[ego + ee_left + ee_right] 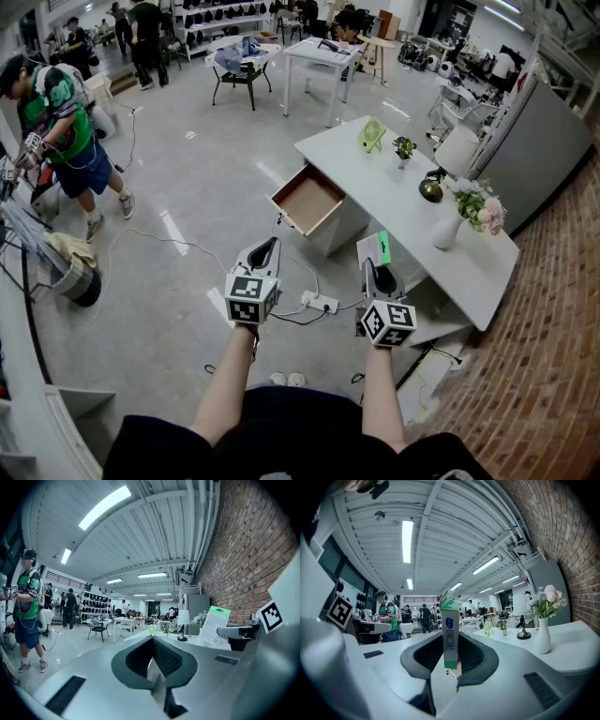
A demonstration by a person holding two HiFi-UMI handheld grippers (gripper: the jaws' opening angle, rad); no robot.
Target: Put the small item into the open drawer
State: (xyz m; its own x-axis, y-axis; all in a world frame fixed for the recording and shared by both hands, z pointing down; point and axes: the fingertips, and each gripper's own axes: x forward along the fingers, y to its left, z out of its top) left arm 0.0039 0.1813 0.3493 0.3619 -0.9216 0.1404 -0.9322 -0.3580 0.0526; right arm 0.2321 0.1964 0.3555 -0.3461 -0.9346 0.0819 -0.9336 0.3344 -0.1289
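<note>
Closest to my head camera are the two grippers, both held out short of the open drawer with a brown floor [307,199], which I use as my reference. Neither is reaching yet, so I judge the carry to be at its approach.

Largest ahead is the long white desk [412,202]. The drawer juts from its front toward me, pulled out so its cavity lies bare from above. That lets me come in over it instead of from the side.

My left gripper [267,246] hovers on my side of the drawer, a little to its left. Its own view shows the jaws lying together with nothing between them. I read it as idle, parked off the path.

My right gripper [380,272] sits to the drawer's right, also on my side, pinched on the flat white packet with a green top [378,247]. In the right gripper view the packet [450,634] stands upright, clamped low with the jaws narrow because it is thin. Most of it stands proud, so I expect it to fall freely once let go.

Farther right of the drawer, well apart, stands a white vase of pink flowers [448,230], which I judge no obstacle.
</note>
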